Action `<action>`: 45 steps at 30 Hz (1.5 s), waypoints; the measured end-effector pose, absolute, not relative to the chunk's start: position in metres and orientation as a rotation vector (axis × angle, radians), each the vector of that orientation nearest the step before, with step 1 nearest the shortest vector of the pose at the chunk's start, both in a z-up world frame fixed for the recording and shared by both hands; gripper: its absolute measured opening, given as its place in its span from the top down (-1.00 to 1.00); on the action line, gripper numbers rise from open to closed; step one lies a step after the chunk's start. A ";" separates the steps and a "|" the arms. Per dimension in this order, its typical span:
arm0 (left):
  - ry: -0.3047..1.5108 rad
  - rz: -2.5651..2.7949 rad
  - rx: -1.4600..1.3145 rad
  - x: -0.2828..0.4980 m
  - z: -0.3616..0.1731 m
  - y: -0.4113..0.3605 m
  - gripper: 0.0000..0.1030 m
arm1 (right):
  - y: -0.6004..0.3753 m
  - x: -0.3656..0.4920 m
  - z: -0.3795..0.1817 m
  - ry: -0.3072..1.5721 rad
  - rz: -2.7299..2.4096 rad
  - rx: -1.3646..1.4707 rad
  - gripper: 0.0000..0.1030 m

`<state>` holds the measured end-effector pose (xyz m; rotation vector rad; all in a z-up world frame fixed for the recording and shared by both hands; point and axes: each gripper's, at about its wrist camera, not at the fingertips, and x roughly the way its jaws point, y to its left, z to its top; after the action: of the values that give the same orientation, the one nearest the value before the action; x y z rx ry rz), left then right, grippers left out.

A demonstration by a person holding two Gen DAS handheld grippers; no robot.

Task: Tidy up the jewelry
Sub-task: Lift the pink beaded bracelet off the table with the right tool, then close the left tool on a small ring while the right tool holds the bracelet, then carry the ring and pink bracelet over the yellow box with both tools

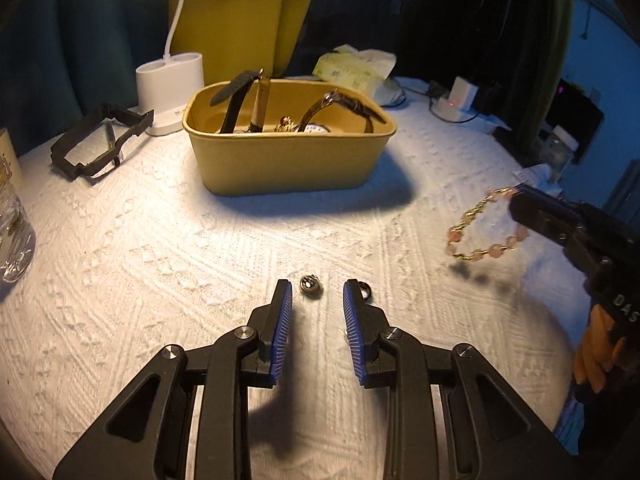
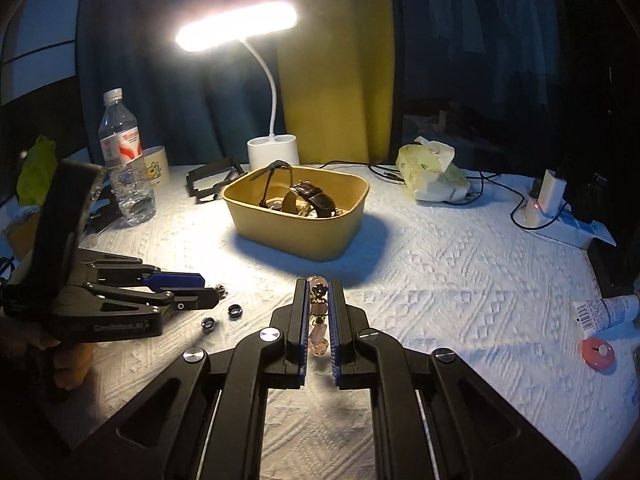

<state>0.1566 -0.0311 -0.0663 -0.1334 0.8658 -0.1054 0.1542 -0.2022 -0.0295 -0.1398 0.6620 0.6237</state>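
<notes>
A tan box [image 1: 280, 156] with watches and jewelry in it stands on the white cloth; it also shows in the right wrist view [image 2: 296, 232]. My left gripper [image 1: 317, 286] is open, low over the cloth, with a small silver ring [image 1: 309, 283] between its fingertips and a dark ring [image 1: 366, 289] just outside its right finger. My right gripper [image 2: 317, 286] is shut on a pink bead bracelet [image 2: 318, 316], held above the cloth; the bracelet [image 1: 480, 226] hangs from it in the left wrist view. Two dark rings [image 2: 235, 311] [image 2: 208, 323] lie by the left gripper [image 2: 210, 290].
A white lamp base [image 1: 170, 96] and a black frame [image 1: 100, 142] stand left of the box. A water bottle [image 2: 126, 160], a mug [image 2: 157, 166], a tissue pack [image 2: 432, 176], chargers with cables [image 2: 548, 196], a tube [image 2: 606, 310] and a pink disc [image 2: 598, 354] ring the table.
</notes>
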 end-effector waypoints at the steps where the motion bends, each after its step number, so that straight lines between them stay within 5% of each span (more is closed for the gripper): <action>1: 0.874 -0.095 -0.131 0.160 -0.068 -0.031 0.45 | -0.204 0.156 -0.030 0.663 0.624 -0.134 0.84; 8: 0.889 -0.072 -0.076 0.170 -0.070 -0.039 0.47 | -0.209 0.167 -0.036 0.676 0.620 -0.112 0.84; 10: 0.889 -0.073 -0.066 0.170 -0.070 -0.041 0.70 | -0.209 0.169 -0.037 0.681 0.620 -0.109 0.84; 45: 0.662 -0.060 -0.063 0.202 -0.003 0.000 0.71 | -0.166 0.208 0.003 0.571 0.633 -0.177 0.84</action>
<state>0.2018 0.0003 -0.0033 -0.0629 0.6617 -0.0602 0.2081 -0.1662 0.0028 -0.1774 0.5708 0.6333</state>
